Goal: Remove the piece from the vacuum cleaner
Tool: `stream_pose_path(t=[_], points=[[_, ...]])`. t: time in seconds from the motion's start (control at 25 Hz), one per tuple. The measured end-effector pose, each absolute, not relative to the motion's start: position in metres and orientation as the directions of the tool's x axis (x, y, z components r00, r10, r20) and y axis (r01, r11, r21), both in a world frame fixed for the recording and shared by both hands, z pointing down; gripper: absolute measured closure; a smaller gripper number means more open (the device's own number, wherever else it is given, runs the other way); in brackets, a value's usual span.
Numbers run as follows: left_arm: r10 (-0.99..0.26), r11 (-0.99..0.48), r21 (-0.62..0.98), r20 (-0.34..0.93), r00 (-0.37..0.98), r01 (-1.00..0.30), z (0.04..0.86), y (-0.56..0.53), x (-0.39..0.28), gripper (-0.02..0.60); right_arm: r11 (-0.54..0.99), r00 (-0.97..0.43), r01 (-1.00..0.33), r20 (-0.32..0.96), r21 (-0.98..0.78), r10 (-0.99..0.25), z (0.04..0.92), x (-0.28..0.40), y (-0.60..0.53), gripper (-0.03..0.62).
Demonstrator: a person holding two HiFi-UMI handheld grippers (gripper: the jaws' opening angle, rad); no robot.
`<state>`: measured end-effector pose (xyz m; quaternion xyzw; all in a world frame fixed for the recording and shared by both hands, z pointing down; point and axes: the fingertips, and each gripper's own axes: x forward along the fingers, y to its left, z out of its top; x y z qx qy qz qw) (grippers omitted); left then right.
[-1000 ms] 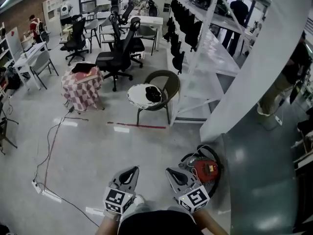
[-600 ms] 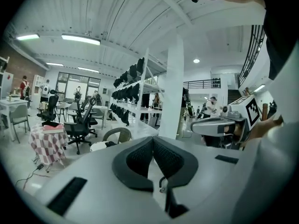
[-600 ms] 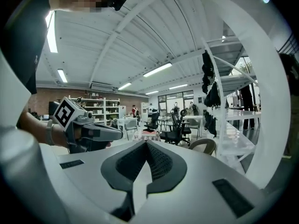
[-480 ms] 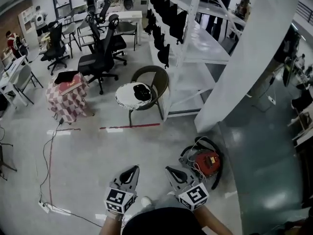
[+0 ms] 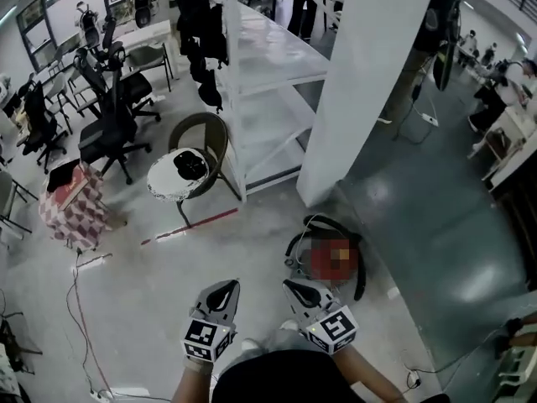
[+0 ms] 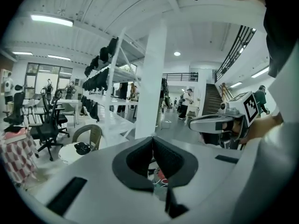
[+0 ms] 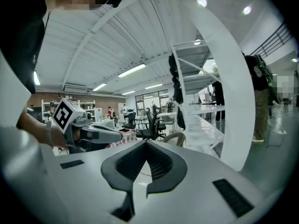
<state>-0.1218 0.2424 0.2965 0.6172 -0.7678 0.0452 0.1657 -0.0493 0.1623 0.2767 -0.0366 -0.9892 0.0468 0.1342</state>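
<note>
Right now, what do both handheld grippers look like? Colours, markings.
The left gripper and right gripper: light grey bodies, black textured pads tapering to a point, each with a white cube bearing black square markers. No cables visible. Person wears a dark top.

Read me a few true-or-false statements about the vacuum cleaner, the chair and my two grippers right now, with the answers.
1. The red vacuum cleaner lies on the floor at the foot of the white pillar. True.
2. The right gripper grips the vacuum cleaner's hose. False: its jaws are together on nothing, short of the vacuum cleaner.
3. The left gripper has its jaws together and holds nothing. True.
4. In the head view, the round-seated brown chair stands to the right of the vacuum cleaner. False: it stands to the left, beside the white shelving.
</note>
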Motion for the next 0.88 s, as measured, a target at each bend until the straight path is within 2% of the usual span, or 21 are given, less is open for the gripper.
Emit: stream_pose_path(t=[0.48,0.88], points=[[-0.917,-0.004,0.127,0.395,0.055,-0.992,0.332,0.084,-0.063,0.561,0.955,-0.930,-0.236,0.326,-0.178,-0.169,0.320,0.039,0.013,0.568],[-0.799,-0.299,0.129,0.508,0.322,-0.945,0.391,0.012,-0.050,0.561,0.830,-0.813,-0.517,0.425,-0.210,-0.398,0.372,0.082,-0.029,0.568]])
